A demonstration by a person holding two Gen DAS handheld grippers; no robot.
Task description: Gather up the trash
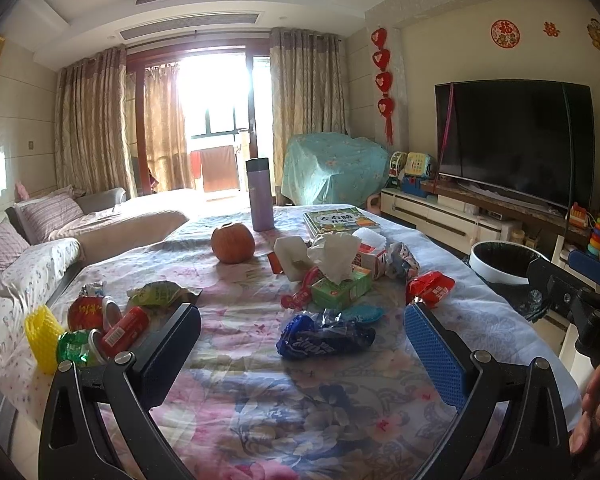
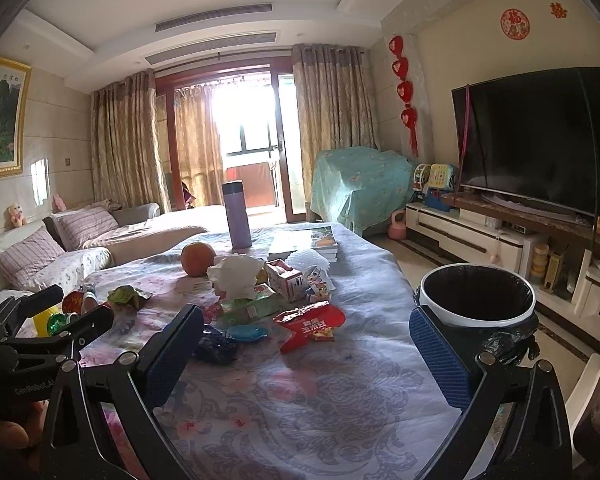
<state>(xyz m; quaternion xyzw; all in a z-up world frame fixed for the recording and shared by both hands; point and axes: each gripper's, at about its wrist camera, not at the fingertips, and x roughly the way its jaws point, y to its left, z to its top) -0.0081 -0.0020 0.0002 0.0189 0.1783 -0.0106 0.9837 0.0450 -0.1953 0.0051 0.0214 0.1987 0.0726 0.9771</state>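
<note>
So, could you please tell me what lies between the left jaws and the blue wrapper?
Only bare floral tablecloth, seen in the left wrist view, before the blue wrapper.

Both wrist views look forward, low over the floral tablecloth, toward the curtained balcony door. The left view sits close to the blue wrapper; the right view stands rightward, apparently slightly farther back, nearer the bin. Both share the litter, purple flask and television.

A matt floral cloth covers the tabletop, bearing a glossy crinkled blue plastic wrapper, a shiny red foil packet and soft white paper tissue, with a smooth purple flask at 12 o'clock.
</note>
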